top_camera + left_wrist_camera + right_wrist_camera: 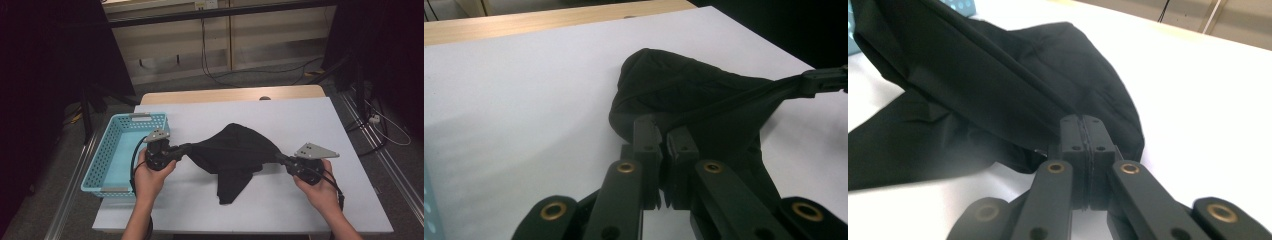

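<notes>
A black cloth [234, 150] lies bunched in the middle of the white table, pulled taut between both grippers, with a loose flap hanging toward the front edge. My left gripper [184, 148] is shut on the cloth's left end, and its jaws pinch the cloth [684, 95] in the left gripper view [663, 131]. My right gripper [281, 159] is shut on the cloth's right end. In the right gripper view its jaws [1082, 121] press together on a fold of the cloth [998, 75].
A light blue perforated basket [106, 156] stands at the table's left edge, beside my left hand. The white table [300, 120] ends in a wooden strip at the back. Cables lie on the floor beyond.
</notes>
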`<state>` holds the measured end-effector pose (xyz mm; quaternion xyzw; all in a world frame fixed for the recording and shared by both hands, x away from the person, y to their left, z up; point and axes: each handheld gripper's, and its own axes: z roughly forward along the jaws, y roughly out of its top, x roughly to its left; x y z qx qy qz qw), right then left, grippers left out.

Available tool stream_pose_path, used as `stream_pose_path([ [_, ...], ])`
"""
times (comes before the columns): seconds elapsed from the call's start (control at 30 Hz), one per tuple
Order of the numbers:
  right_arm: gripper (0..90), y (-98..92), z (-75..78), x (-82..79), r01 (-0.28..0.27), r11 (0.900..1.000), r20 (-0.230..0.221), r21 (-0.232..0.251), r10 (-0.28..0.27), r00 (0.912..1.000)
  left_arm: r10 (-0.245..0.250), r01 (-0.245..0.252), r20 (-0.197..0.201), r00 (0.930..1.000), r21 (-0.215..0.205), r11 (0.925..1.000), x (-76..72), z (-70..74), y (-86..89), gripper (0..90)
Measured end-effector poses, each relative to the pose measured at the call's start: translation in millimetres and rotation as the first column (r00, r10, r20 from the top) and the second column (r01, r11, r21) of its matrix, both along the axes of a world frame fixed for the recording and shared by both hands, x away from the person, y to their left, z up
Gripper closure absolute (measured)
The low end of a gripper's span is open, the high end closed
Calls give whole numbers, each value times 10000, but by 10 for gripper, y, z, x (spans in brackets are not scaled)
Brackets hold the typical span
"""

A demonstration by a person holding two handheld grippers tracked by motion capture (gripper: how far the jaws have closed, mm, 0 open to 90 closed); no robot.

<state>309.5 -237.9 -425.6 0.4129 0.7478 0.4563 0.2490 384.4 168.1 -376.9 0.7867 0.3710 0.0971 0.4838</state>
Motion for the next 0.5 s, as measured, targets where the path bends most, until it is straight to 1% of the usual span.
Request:
stream_pose_path([
  [0.03, 894, -14, 18, -8, 13, 10000, 94, -71, -13, 10000, -66, 66, 22, 10000, 51, 10000, -2, 10, -18, 860],
  [0.13, 894, -62, 67, 11, 91, 9999, 173, -105, -89, 9998, -178, 177, 105, 9998, 62, 9998, 1, 51, -66, 860],
  [0.23, 894, -97, 140, 73, 178, 9997, 210, -146, -175, 9996, -150, 150, 197, 9997, 11, 9999, 21, 92, -77, 860],
  [0.3, 894, -109, 205, 121, 176, 9998, 202, -35, -175, 9996, -81, 81, 231, 9997, -30, 10000, 49, 116, -69, 860],
  [0.33, 894, -108, 241, 145, 174, 9998, 252, -51, -173, 9995, -81, 81, 231, 9997, -30, 10000, 49, 116, -69, 860],
  [0.4, 894, -100, 319, 189, 145, 9998, 304, -109, -141, 9994, -37, 36, 272, 9996, 25, 10000, 103, 155, -63, 860],
  [0.47, 894, -84, 391, 225, 123, 9998, 376, -156, -117, 9992, 55, -51, 289, 9996, -122, 9999, 126, 187, -61, 860],
  [0.5, 894, -79, 421, 240, 127, 9997, 418, -191, -119, 9991, 56, -52, 321, 9995, -112, 9999, 136, 205, -63, 861],
])
